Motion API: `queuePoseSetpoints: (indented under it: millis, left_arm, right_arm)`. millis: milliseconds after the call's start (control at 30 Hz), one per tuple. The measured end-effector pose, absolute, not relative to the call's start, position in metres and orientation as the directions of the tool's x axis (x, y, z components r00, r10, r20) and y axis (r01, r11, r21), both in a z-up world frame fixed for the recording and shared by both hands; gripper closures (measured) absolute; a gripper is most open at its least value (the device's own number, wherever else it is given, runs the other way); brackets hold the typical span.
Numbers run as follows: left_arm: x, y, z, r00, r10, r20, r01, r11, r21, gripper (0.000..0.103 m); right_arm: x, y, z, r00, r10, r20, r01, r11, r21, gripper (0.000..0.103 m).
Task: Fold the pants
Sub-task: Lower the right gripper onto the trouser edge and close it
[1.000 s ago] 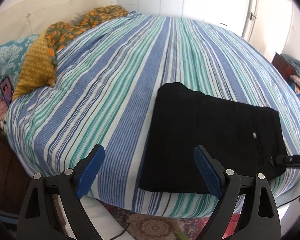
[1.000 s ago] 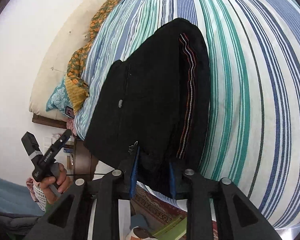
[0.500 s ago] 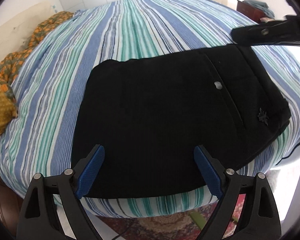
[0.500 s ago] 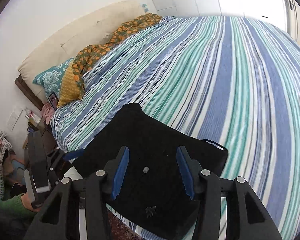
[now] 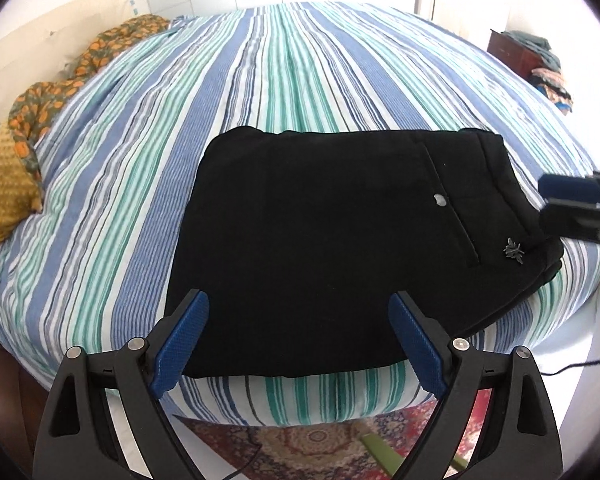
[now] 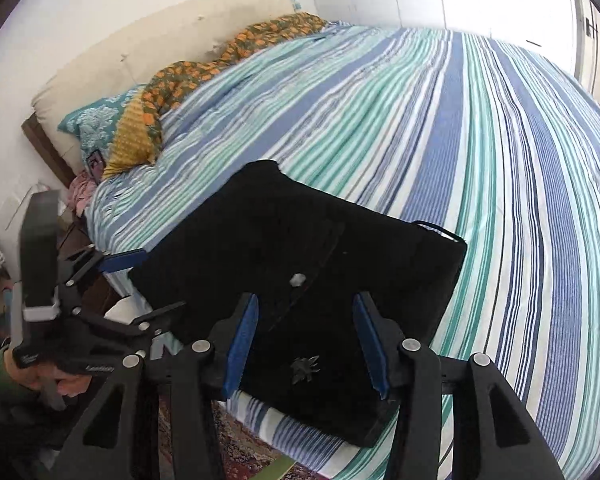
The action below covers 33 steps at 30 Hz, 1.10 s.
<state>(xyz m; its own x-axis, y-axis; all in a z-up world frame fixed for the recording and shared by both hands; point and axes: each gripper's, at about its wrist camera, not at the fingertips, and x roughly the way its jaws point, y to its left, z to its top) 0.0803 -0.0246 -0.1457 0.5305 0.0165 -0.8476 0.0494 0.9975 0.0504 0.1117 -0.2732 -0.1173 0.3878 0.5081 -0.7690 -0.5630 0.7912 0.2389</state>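
The black pants lie folded into a flat rectangle at the near edge of the striped bed. A back pocket with a pale button and a small metal emblem faces up. My left gripper is open and empty, hovering over the near edge of the pants. My right gripper is open and empty above the waistband end of the pants. It also shows at the right edge of the left wrist view. The left gripper shows at the left of the right wrist view.
Patterned orange, yellow and teal pillows lie along the cream headboard at the far left. A patterned rug covers the floor below the bed edge. A dark dresser with clothes stands at the far right.
My right gripper opened and let go of the pants' edge, then lifted back above them. My left gripper moved right over the folded pants, then drew back slightly.
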Motion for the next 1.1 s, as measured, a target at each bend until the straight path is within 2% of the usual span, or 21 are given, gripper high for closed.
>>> queuePoseSetpoints:
  millis: [67,167,233,433,667,1100]
  left_arm:
    - [0.084,-0.025,-0.157,0.503,0.022,-0.864,0.058,0.997,0.058,0.01]
    - [0.081,-0.031,-0.169,0.488,0.038,-0.872,0.084,0.992,0.09,0.007]
    - [0.078,-0.033,-0.168,0.503,0.043,-0.863,0.087,0.991,0.1,0.007]
    - [0.076,-0.031,-0.167,0.497,0.03,-0.867,0.076,0.994,0.077,0.007]
    - [0.08,-0.028,-0.169,0.495,0.03,-0.868,0.073,0.994,0.076,0.006]
    - [0.078,-0.029,-0.169,0.496,0.029,-0.868,0.073,0.994,0.075,0.005]
  right_arm:
    - [0.093,-0.272,-0.121,0.38,0.511,-0.771,-0.578,0.782,0.234,0.053]
    - [0.084,-0.266,-0.159,0.316,0.459,-0.83,-0.553,0.8,0.232,0.053]
    - [0.082,-0.271,-0.17,0.333,0.479,-0.812,-0.524,0.81,0.262,0.052]
    - [0.085,-0.279,-0.171,0.359,0.509,-0.782,-0.471,0.823,0.32,0.052]
    - [0.084,-0.273,-0.174,0.377,0.513,-0.771,-0.478,0.821,0.313,0.052]
    - [0.08,-0.269,-0.176,0.388,0.52,-0.761,-0.493,0.815,0.306,0.043]
